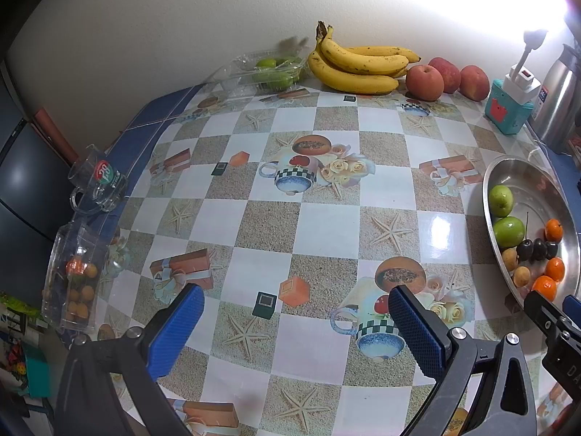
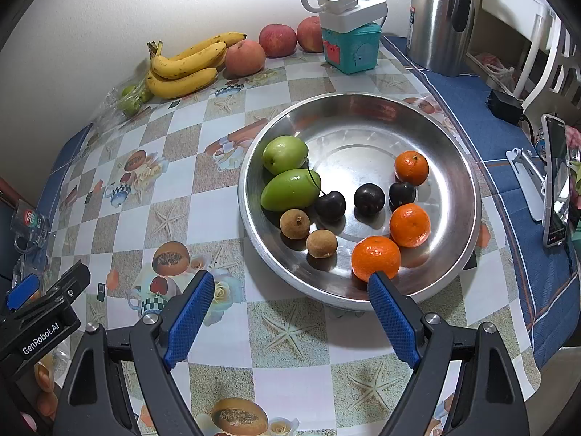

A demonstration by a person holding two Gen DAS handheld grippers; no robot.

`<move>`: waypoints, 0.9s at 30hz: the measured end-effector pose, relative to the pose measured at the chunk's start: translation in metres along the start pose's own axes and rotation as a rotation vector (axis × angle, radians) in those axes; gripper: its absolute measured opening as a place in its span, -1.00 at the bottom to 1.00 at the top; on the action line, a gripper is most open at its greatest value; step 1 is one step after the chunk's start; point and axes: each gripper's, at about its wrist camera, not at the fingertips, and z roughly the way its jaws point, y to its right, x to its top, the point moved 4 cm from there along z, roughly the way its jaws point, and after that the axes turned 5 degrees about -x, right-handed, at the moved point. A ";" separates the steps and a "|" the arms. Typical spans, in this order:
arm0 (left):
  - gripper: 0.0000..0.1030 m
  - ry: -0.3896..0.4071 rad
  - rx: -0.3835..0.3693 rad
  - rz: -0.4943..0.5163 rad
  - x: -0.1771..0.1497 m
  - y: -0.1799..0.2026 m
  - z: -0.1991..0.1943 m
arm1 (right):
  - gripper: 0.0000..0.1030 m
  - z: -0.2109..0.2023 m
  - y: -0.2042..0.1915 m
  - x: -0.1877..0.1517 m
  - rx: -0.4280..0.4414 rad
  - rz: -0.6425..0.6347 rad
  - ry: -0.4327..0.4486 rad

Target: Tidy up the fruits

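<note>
**Q:** Both claws — what are they doing?

**A:** Right gripper [image 2: 290, 290] is spread wide and holds nothing; its blue pads fill the lower middle of its own view. Left gripper [image 1: 294, 305] is spread and bare too, low in its view over the patterned tablecloth [image 1: 326, 225].

**Q:** Where is the fruit?

**A:** A steel bowl [image 2: 454, 152] sits at the centre of the right view, just above the pads. Inside lie two green fruits [image 2: 288, 176], three dark cherries [image 2: 368, 199], two brown longans [image 2: 308, 232] and three small oranges [image 2: 376, 256]. The nearest orange sits beside the right pad's tip; whether they touch is unclear.

**Q:** And outside the bowl?

**A:** Bananas [image 2: 185, 63] and three apples [image 2: 277, 40] line the wall at upper left of that view. A clear tray of green fruit [image 1: 276, 69] lies at upper middle of the left view, and a clear box with small orange fruit [image 1: 74, 276] at its left edge.

**Q:** Why the open jaws?

**A:** Likely readied for another pick, the bowl serving as the gathering place.
</note>
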 end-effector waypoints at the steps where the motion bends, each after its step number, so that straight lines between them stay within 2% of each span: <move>1: 0.99 0.000 0.000 0.000 0.000 0.000 0.000 | 0.69 0.000 0.000 0.000 0.000 0.000 0.000; 27: 1.00 0.005 -0.015 0.003 -0.001 0.002 -0.001 | 0.69 0.001 0.000 -0.002 0.000 -0.004 -0.003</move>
